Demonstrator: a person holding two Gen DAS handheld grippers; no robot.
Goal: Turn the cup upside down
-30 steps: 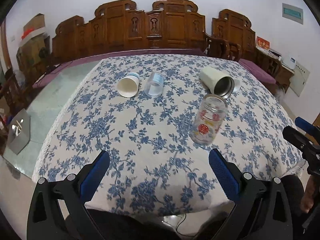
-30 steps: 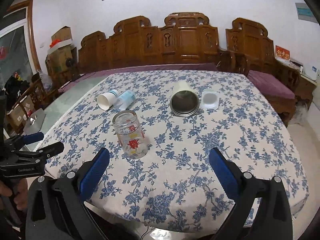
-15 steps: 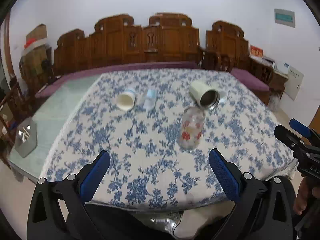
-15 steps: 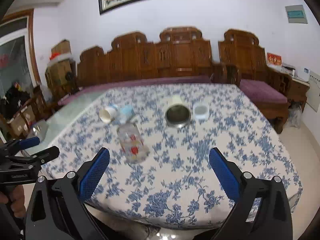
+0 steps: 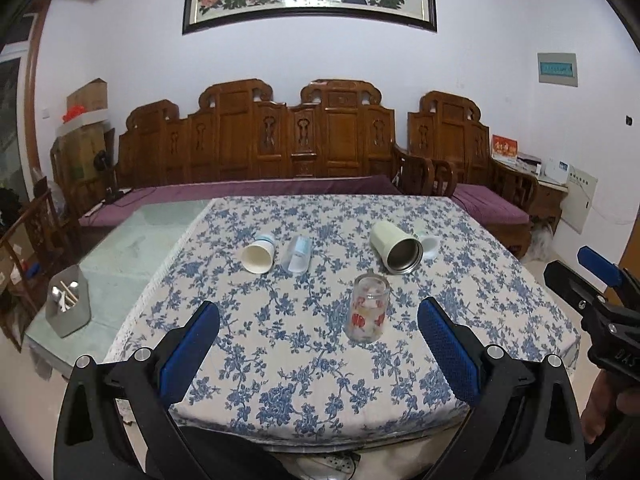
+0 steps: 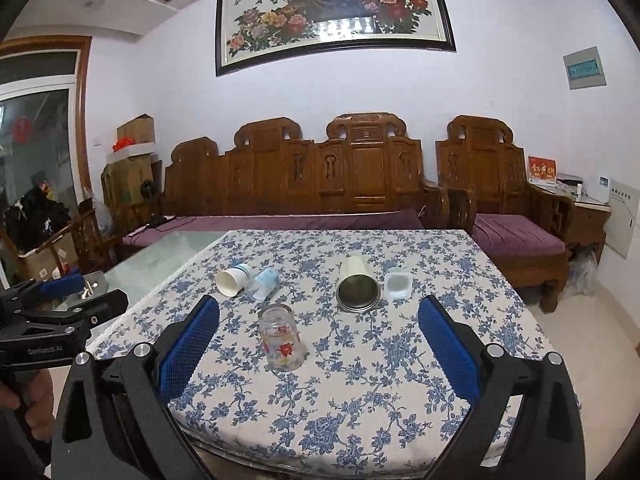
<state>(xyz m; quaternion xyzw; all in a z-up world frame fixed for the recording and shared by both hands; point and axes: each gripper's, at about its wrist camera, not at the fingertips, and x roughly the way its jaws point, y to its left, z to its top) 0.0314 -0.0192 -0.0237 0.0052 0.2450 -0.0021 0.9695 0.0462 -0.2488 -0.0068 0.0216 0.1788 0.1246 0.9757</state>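
Glass cup stands well beyond the spread, empty left claw.

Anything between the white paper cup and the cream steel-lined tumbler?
Yes: a clear plastic cup with a blue label lies on its side beside the paper cup, left of the tumbler; left wrist view.

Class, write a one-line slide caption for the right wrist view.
Open right gripper held back from a glass cup standing on the floral tablecloth, other cups lying beyond.

A home living room: carved wooden sofa, floral painting.
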